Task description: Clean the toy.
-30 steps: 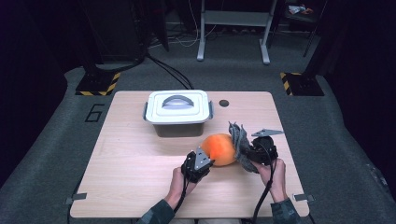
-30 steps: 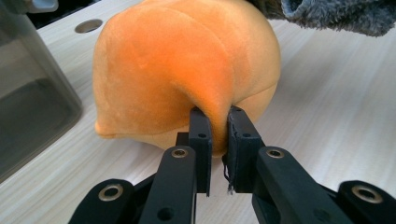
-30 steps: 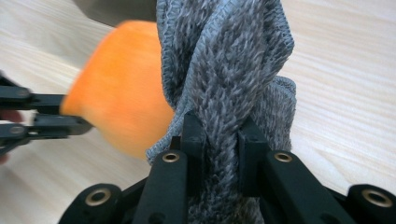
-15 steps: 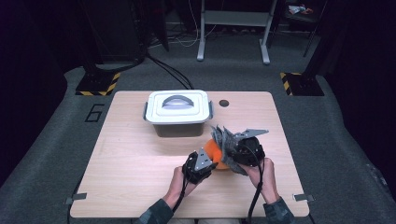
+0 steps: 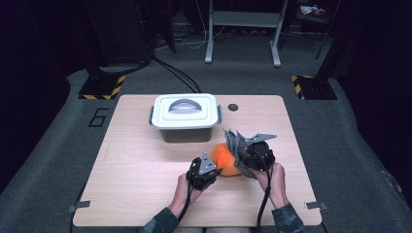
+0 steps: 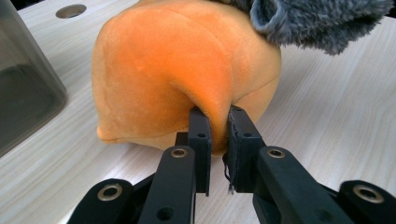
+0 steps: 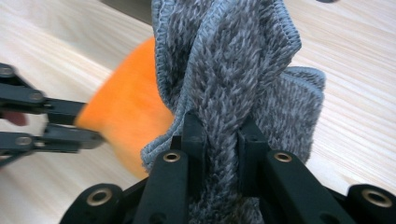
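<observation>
Your left tongs [image 6: 218,135] are clenched on a fold of the orange plush toy [image 6: 177,70], which rests on the table [image 5: 141,160] near its front edge, in front of the lidded white container [image 5: 184,116]. Your right tongs [image 7: 222,140] are clenched on a bunched grey cloth [image 7: 233,60], held against the toy's right side and draped over its top. In the high view, the left tongs [image 5: 210,171] sit just left of the toy [image 5: 224,158] and the right tongs [image 5: 245,158] just right of it, with the cloth [image 5: 235,143] rising between.
</observation>
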Motion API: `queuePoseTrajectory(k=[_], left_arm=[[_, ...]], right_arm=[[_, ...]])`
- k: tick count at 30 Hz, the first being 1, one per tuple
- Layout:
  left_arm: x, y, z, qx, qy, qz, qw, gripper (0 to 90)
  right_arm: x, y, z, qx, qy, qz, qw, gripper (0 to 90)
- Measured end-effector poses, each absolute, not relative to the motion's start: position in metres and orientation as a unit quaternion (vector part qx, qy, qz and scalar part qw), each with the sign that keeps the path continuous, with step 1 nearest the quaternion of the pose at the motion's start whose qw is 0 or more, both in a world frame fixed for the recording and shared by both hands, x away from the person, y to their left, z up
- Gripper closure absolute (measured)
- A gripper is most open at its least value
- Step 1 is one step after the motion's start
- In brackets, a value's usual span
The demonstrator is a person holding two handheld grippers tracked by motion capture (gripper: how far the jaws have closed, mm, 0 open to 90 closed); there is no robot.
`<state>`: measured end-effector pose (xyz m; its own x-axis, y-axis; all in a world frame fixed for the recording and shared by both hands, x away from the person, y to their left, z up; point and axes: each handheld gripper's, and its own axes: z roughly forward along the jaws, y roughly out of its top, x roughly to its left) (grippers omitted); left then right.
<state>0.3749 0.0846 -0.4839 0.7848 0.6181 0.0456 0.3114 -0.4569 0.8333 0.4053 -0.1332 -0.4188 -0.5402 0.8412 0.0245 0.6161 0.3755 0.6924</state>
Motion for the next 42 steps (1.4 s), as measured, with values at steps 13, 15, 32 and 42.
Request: queuePoseTrajectory(k=[13, 15, 32, 42], left_arm=[[0.375, 0.085, -0.487, 0.834, 0.282, 0.174, 0.441, 81.3], [0.375, 0.085, -0.488, 0.834, 0.281, 0.176, 0.440, 81.2], [0.376, 0.083, -0.486, 0.835, 0.279, 0.177, 0.440, 80.9], [0.376, 0.082, -0.485, 0.833, 0.280, 0.180, 0.442, 80.9]], right_arm=[[0.425, -0.169, -0.447, 0.508, 0.790, 0.303, 0.163, 76.9], [0.428, -0.173, -0.454, 0.515, 0.788, 0.298, 0.157, 76.8], [0.413, -0.181, -0.429, 0.495, 0.783, 0.343, 0.154, 75.8], [0.393, -0.136, -0.402, 0.421, 0.809, 0.387, 0.140, 75.3]])
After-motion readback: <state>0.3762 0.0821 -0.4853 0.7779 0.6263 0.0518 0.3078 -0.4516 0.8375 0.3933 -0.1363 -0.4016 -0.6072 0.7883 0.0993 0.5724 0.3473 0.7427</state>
